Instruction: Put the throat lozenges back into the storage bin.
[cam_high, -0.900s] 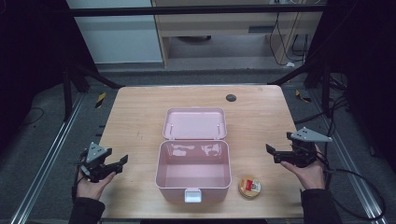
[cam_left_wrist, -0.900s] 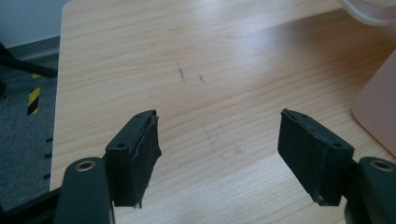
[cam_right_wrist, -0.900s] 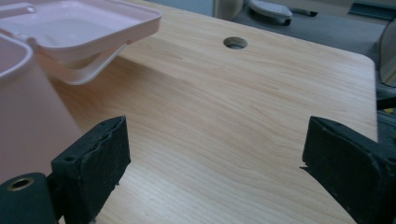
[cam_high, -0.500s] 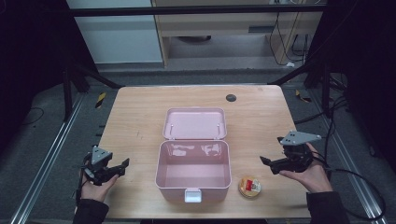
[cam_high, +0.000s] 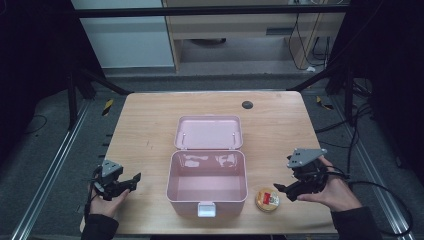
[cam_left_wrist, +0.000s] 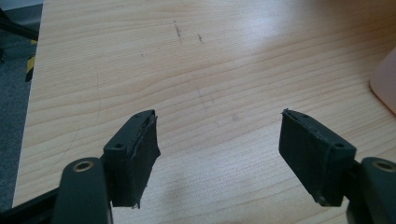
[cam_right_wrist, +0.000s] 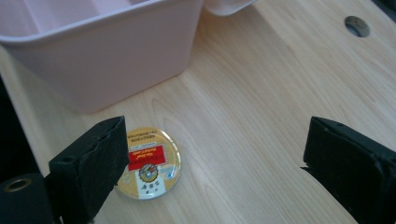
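Right tool (cam_high: 283, 189): I have it low over the tabletop (cam_high: 150, 125), jaws spread wide and gripping nothing, angled toward the round tin (cam_high: 267, 199) so the tin sits in line with its opening. In the right gripper view the tin (cam_right_wrist: 148, 163) lies just beside the near jaw, not yet between the 2 jaws.

Round tin: flat on the tabletop, lid up with a red and yellow label, just beside the front right corner of the pink box (cam_high: 207, 182) and apart from its wall. I judge that short gap suits a lift straight into the box.

Pink box: open, lid (cam_high: 210, 132) laid back flat behind it, inside bare, latch facing me. I read that as ready to receive the tin.

Left tool (cam_high: 129, 182): parked near the left front edge, well apart from the box, jaws wide and holding nothing. In the left gripper view it faces bare wood (cam_left_wrist: 196, 84), with a sliver of the box (cam_left_wrist: 385, 84) at the right edge. I keep it there so the right side has room.

Step in hand: closing in on the tin, grasp not yet made.

Risk: the tin is low and flat, so the jaws may slide over its rim.
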